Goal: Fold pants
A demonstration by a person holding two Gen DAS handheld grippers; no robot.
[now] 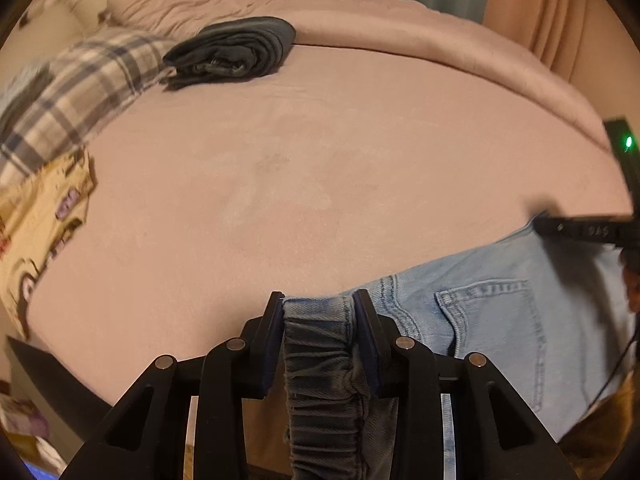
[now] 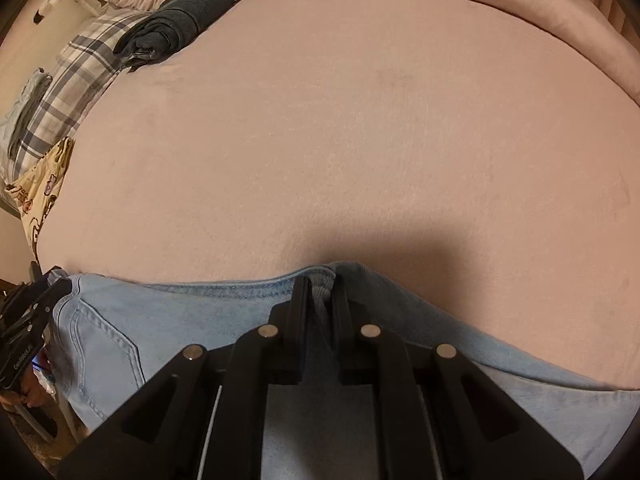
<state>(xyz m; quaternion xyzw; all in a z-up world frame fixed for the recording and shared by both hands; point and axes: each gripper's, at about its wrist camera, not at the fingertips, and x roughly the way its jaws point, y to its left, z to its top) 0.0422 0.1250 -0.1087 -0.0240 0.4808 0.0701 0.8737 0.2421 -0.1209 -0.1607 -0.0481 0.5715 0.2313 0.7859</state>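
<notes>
- Denim is lying nearest both cameras: the light blue pants (image 1: 500,320) are resting along the near edge of the bed (image 1: 320,160), with their long axis running sideways across both views and part of the cloth hanging off the edge toward the holder.
- Beyond the pants, the bare pink bed surface is stretching away from both grippers, so the free room for a fold is lying ahead of the jaws, not to either side.
- Left gripper (image 1: 318,304) is clamping the gathered elastic waistband between its pads, jaws partly closed on that thick bunch, at the pocket end of the garment.
- Right gripper (image 2: 320,292) is pinching the far edge of the denim further along the leg, jaws nearly shut on a thin fold.
- Both hands are gripping the same long edge, well apart along it; neither is nearer the open surface, in my judgement.
- Folded dark garment (image 1: 236,52) is sitting far off beside the plaid pillow (image 1: 80,92).
</notes>
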